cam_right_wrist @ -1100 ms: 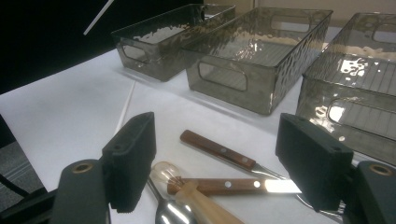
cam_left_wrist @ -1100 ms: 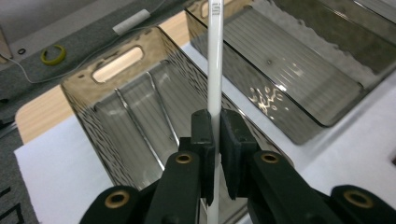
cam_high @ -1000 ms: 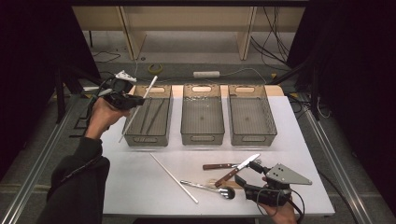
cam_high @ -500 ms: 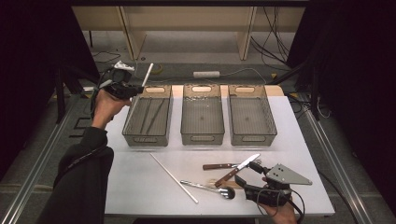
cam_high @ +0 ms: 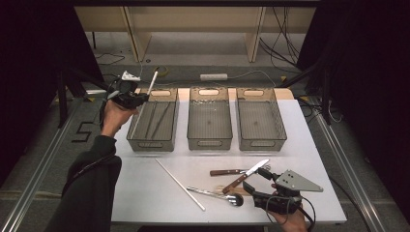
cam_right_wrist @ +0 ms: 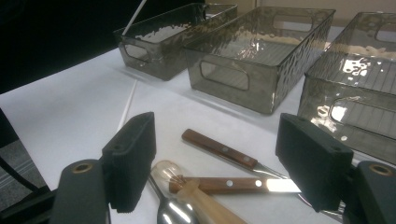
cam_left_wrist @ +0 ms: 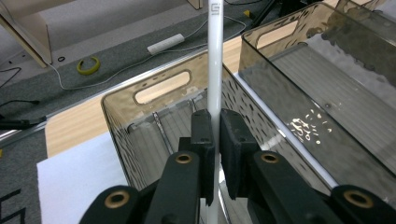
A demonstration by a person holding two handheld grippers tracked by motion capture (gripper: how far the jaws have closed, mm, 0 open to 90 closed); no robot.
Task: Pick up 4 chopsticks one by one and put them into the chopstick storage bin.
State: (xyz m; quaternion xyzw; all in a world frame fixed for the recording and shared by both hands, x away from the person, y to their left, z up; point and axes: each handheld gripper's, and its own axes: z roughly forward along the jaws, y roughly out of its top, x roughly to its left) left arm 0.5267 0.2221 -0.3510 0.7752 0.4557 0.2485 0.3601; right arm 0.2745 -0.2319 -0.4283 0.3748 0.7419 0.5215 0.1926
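Note:
My left gripper (cam_high: 140,98) is held over the far left corner of the left bin (cam_high: 167,140) and is shut on a white stick (cam_high: 153,79). In the left gripper view the stick (cam_left_wrist: 215,65) runs upright between the closed pads (cam_left_wrist: 203,133), above the bin (cam_left_wrist: 116,116). My right gripper (cam_high: 256,179) rests open near the table's front right. Between its wide pads (cam_right_wrist: 133,156) lie two wooden-handled knives (cam_right_wrist: 219,151) (cam_right_wrist: 224,184) and a spoon (cam_right_wrist: 170,210). The gripper touches none of them.
Three smoky clear bins stand in a row at the back: the left one holds thin utensils, then the middle (cam_high: 210,142) and right (cam_high: 261,142) ones. A second white stick (cam_high: 180,184) lies on the white table (cam_high: 145,198). Cables and a power strip (cam_high: 213,76) lie on the floor beyond.
My left hand has carried the white stick slightly up and toward the far end of the left bin, and the stick now stands more upright. The right gripper has stayed still.

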